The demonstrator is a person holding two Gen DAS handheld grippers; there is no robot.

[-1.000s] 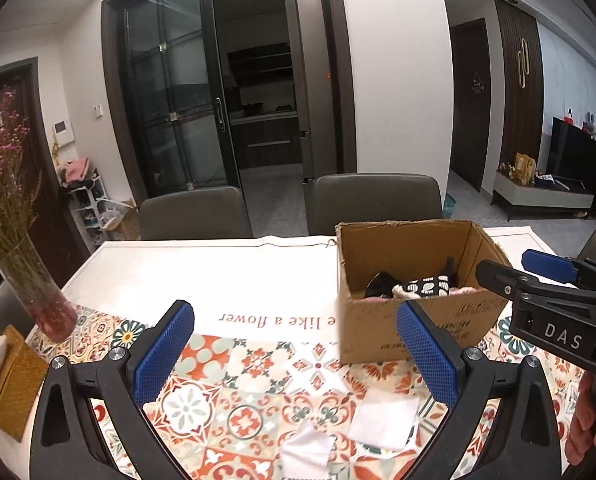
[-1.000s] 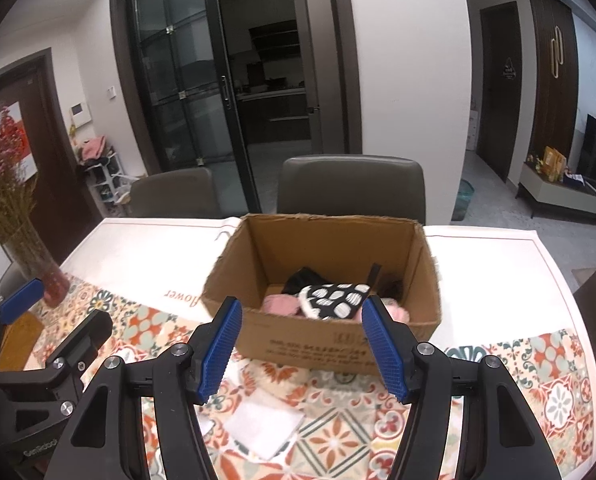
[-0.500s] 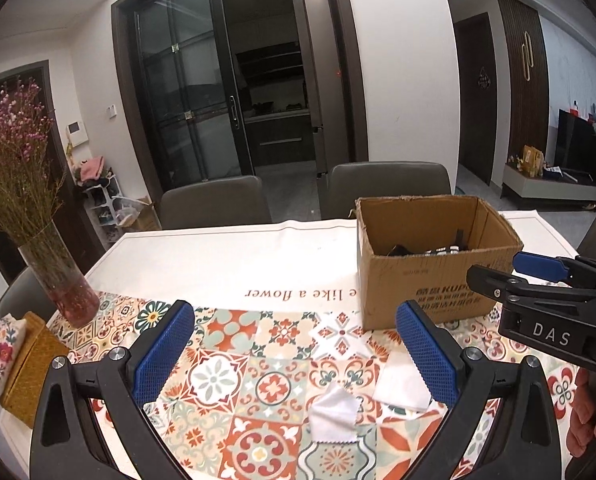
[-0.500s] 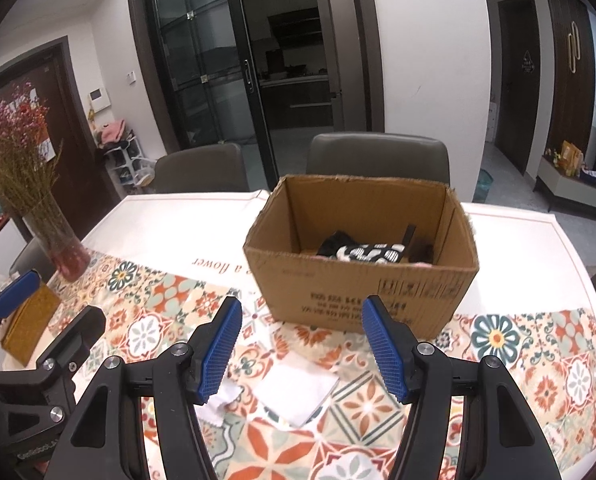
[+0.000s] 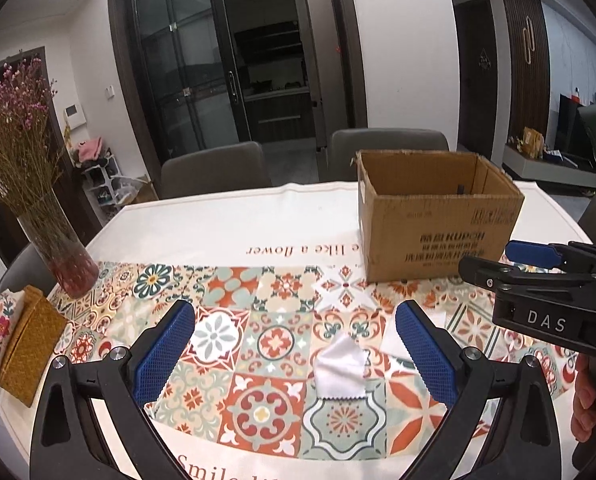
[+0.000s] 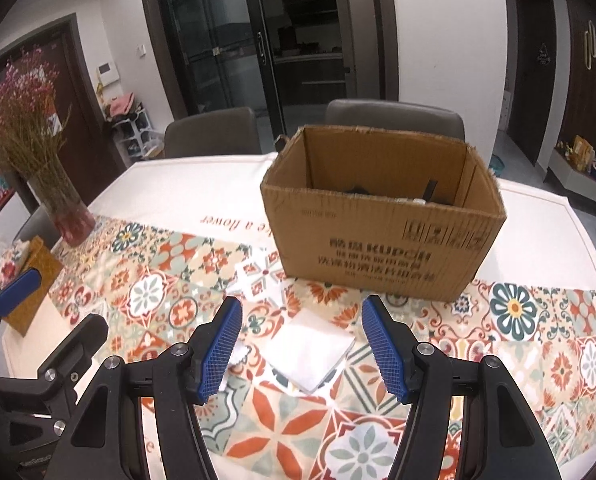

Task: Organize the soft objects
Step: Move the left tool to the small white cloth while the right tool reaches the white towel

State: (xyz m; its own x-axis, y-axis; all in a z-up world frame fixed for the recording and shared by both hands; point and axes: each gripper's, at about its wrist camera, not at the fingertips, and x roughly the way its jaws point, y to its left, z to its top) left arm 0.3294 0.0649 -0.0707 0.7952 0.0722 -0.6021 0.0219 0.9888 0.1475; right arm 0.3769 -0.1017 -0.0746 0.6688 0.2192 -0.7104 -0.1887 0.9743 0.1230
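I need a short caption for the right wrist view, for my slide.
Open right gripper above a folded white cloth on the patterned tablecloth, cardboard box behind it.

Soft, even ceiling light, sharp focus, faint shadows on the patterned tiled tablecloth, strong fisheye bending with dark vignetted corners

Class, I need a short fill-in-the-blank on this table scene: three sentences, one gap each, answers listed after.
1. The cardboard box stands on the patterned ____.
2. The folded white cloth lies in front of the open right hand-held gripper, ____ the box.
3. Dried flowers stand in a glass ____ on the table's left side.

Missing words: tablecloth; outside; vase
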